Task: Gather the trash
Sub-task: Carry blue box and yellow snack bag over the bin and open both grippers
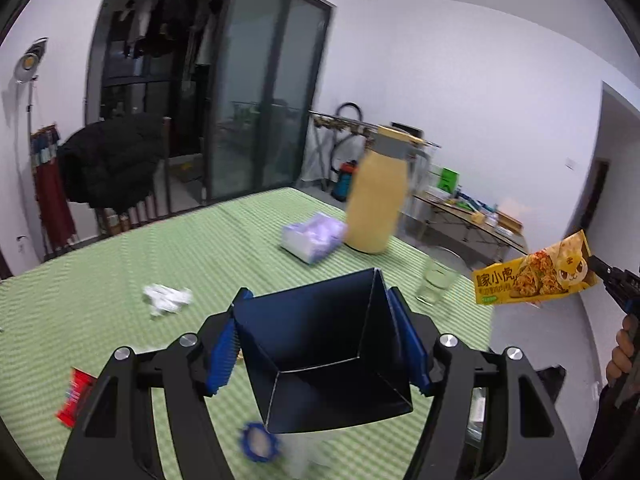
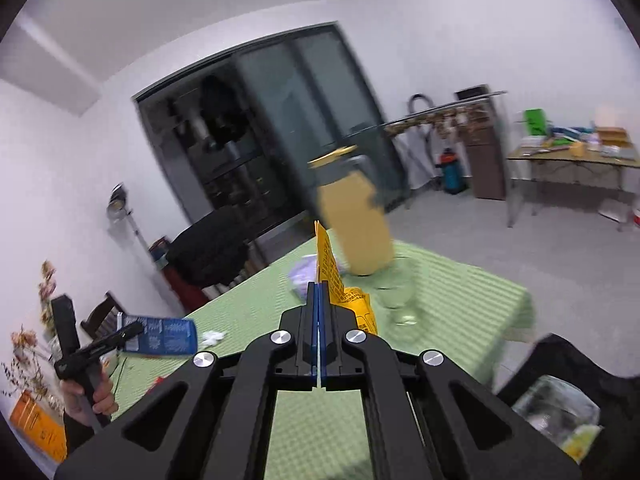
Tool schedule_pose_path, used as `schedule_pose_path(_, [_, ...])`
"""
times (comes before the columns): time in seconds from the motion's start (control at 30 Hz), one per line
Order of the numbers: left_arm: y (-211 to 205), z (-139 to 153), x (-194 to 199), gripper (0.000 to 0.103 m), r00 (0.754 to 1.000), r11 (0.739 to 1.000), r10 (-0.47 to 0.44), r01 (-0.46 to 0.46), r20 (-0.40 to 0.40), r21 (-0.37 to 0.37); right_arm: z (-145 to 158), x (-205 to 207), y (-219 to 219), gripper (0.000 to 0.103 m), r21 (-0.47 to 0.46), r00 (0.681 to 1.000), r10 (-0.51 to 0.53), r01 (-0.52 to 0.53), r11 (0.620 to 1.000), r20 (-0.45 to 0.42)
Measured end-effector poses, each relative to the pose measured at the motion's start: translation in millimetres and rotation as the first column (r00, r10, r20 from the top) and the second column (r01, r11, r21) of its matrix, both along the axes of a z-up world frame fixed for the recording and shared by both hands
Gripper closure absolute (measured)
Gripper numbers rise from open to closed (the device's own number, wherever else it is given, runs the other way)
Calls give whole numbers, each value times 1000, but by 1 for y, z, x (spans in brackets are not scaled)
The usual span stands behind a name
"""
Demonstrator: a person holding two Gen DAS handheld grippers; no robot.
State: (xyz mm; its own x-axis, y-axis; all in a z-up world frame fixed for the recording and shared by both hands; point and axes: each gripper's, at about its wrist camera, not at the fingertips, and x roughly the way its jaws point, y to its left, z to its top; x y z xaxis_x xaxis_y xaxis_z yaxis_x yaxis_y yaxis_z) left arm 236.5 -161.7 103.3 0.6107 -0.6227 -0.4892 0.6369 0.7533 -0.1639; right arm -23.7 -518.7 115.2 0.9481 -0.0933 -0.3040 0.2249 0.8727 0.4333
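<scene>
Currently a yellow snack wrapper (image 2: 334,276) is pinched by the right gripper (image 2: 319,300) and a dark blue box (image 1: 324,344) is clamped by the left gripper (image 1: 320,344), so a disposal place is needed next.

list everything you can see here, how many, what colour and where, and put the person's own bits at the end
box: one, dark blue, open-topped, gripped in the left jaws above the near table edge
snack wrapper: one, yellow, pinched in the right jaws, held in the air off the table's right side
jug: one, yellow with a grey collar, far side of the table
glass: one, clear, in front of the jug near the right edge
tissue pack: one, lilac and white, left of the jug
crumpled paper: one, white, mid-left of the table
red wrapper: one, near left edge
tablecloth: one, green striped
left gripper: shut on the box
right gripper: shut on the wrapper
hand: one, at the right gripper's handle
</scene>
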Motion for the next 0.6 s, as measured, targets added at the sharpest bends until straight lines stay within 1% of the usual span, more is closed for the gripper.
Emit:
schedule_pose_path(0.1, [-28,-8,-25,38,999,998,-54,54,6,9,-9,-41,-28,103,7,996,-89,89,996,2])
schedule_pose_path(0.2, [-56,-16,-49,38,995,995,-100,100,2,9,-24,-78,-51,103,8,987,-158,158,987,-23])
schedule_pose_path(0.33, [-94,-29,-77,38,987,987,-161,161,-29,5,-52,-100,-65,103,-20,972,-209,208,978,-109])
schedule_pose_path(0.43, [-128,-36,-95,38,974,975,-220,221,-48,14,-78,-111,-84,103,-2,952,-249,252,968,-177])
schedule_pose_path(0.5, [-147,-40,-107,38,966,967,-254,255,-52,20,-99,-118,-95,103,-12,930,-291,296,955,-227])
schedule_pose_path(0.6, [-177,-48,-126,38,945,948,-317,319,-77,14,-131,-125,-110,103,-1,900,-310,325,946,-305])
